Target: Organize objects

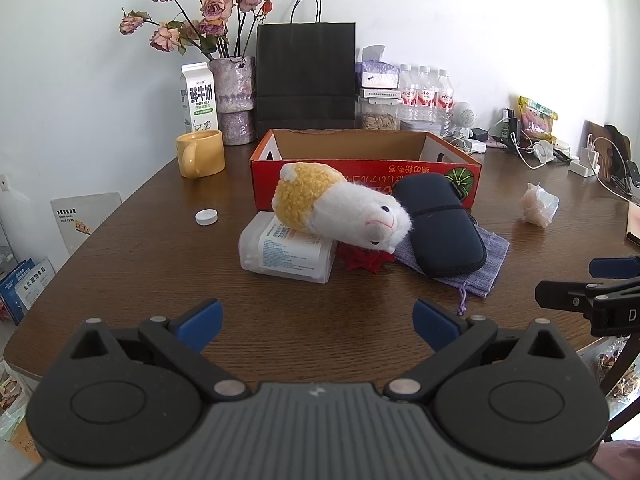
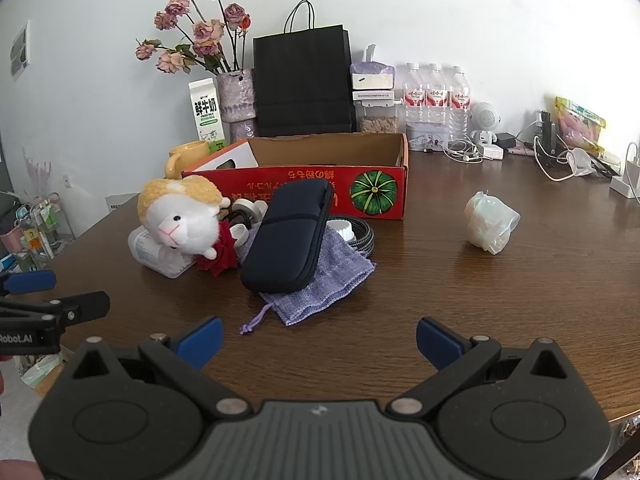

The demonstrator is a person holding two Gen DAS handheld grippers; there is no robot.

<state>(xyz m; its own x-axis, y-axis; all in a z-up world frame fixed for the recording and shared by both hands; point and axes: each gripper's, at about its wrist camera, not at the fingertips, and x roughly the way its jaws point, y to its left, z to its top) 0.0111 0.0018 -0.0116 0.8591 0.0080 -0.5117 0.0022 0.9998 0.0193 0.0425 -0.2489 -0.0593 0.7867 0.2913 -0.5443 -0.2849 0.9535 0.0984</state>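
My left tongs (image 1: 318,322) and right tongs (image 2: 319,338) both hang above the near edge of the counter (image 1: 140,240), blue pads spread wide, nothing between them. Ahead, the plush toy (image 1: 340,210) leans on a white plastic container (image 1: 286,254), beside a dark zip case (image 2: 288,236) lying on a purple pouch (image 2: 320,284), all just before the open red box (image 2: 320,184).
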